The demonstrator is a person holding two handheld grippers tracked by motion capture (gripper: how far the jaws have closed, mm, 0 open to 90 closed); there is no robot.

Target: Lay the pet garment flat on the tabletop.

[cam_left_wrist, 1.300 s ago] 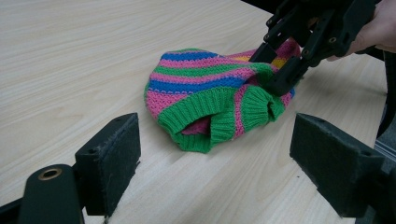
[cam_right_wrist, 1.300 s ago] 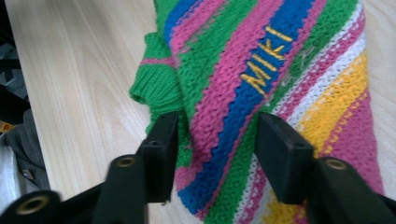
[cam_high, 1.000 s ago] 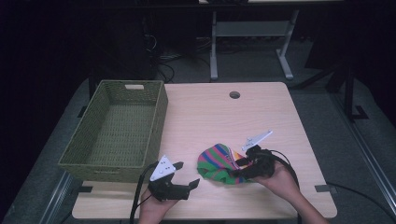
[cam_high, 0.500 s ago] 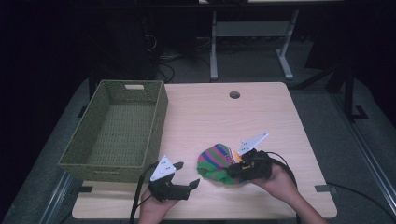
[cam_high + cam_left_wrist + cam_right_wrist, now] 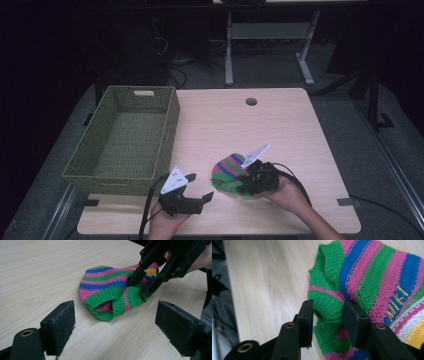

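Observation:
A small knit sweater (image 5: 227, 172) in green, pink and blue stripes lies on the table near its front edge. My right gripper (image 5: 244, 182) comes at it from the right. In the right gripper view the jaws of that gripper (image 5: 328, 320) pinch a fold of the sweater's (image 5: 372, 277) green ribbed hem. My left gripper (image 5: 201, 186) hovers open just left of the sweater, pointing at it. In the left gripper view its wide-apart jaws (image 5: 117, 325) frame the sweater (image 5: 110, 287), with the right gripper (image 5: 138, 287) clamped on the far side.
A green woven basket (image 5: 120, 172) stands empty on the table's left side, close behind the left gripper. The wooden table (image 5: 240, 125) has a round cable hole (image 5: 251, 101) at the back. Desk legs and cables stand on the dark floor beyond.
My right gripper has slid left onto the sweater's edge, its grey plate now over the fabric. The left gripper has stayed put.

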